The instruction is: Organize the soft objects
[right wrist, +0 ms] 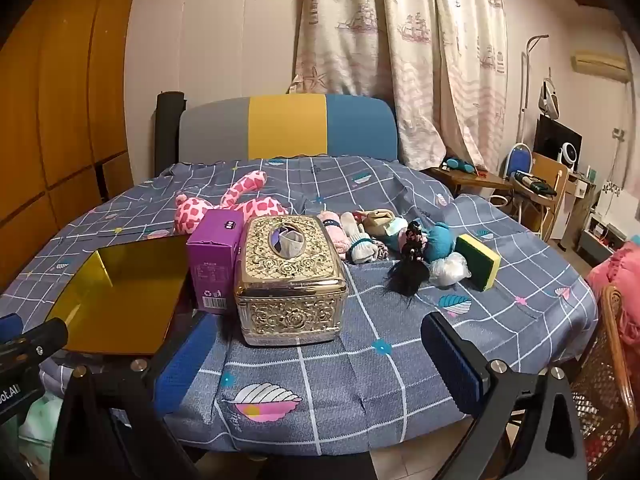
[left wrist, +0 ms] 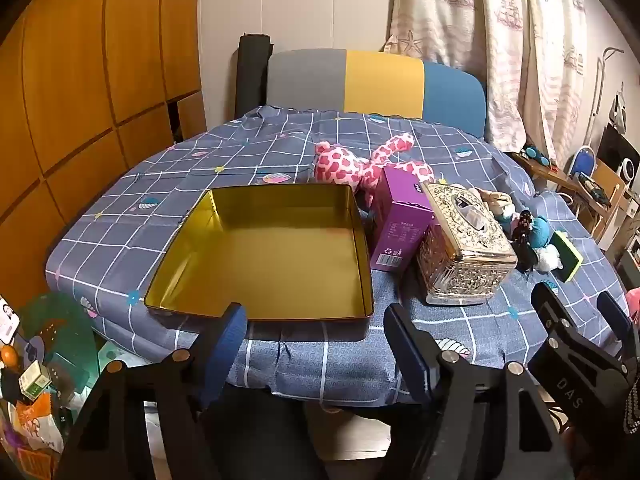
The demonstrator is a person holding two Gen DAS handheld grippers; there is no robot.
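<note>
While both grippers, left [left wrist: 312,344] and right [right wrist: 320,360], hover with jaws released, nothing is gathered; next, reach far for the pink plush [right wrist: 224,204], then the empty tin [left wrist: 264,256].

A lived-in home room: ship-print curtains [right wrist: 400,60], wooden wardrobe [left wrist: 80,92], wall air conditioner [right wrist: 599,65], cloth-covered table [right wrist: 360,380].

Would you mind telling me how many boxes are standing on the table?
2: a purple carton right of the gold tin tray, and an ornate gold tissue box right of the carton. The soft-toy pile could hide another.
</note>
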